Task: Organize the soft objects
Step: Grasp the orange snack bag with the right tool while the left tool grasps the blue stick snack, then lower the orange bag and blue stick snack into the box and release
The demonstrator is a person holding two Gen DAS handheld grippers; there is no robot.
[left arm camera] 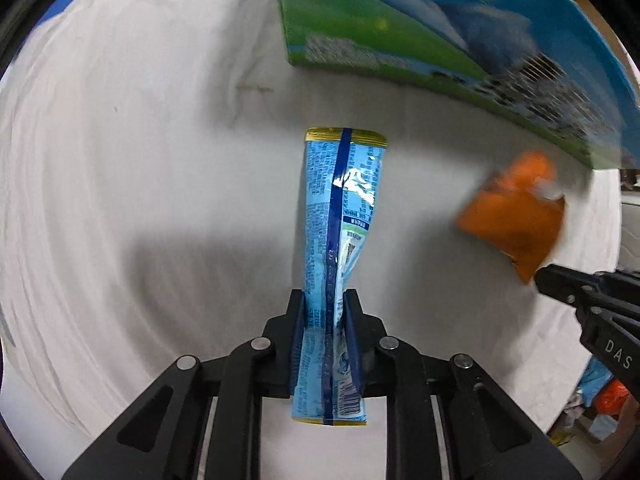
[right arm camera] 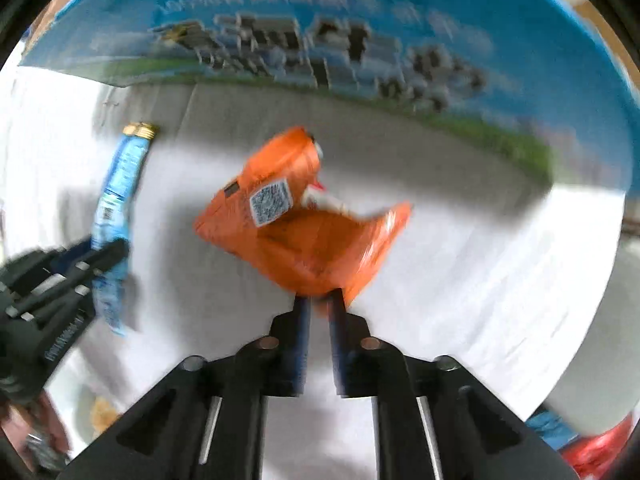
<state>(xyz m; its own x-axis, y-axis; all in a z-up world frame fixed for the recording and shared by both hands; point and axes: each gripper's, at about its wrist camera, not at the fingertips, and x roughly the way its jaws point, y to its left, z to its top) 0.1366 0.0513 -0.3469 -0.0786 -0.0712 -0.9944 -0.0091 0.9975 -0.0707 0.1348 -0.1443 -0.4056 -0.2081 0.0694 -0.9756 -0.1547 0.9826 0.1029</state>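
Note:
My left gripper (left arm camera: 325,298) is shut on a long light-blue snack packet (left arm camera: 340,216) with gold ends, holding it on edge above the white cloth. My right gripper (right arm camera: 319,300) is shut on the corner of an orange packet (right arm camera: 304,224) that hangs crumpled and motion-blurred above the cloth. In the left wrist view the orange packet (left arm camera: 516,216) and right gripper (left arm camera: 540,278) show at the right. In the right wrist view the blue packet (right arm camera: 116,200) and left gripper (right arm camera: 116,246) show at the left.
A large blue and green printed cardboard box (left arm camera: 440,32) stands on the white cloth (left arm camera: 140,160) just beyond both packets; it also fills the top of the right wrist view (right arm camera: 320,40). Blue and red packets (right arm camera: 592,440) lie past the cloth's right edge.

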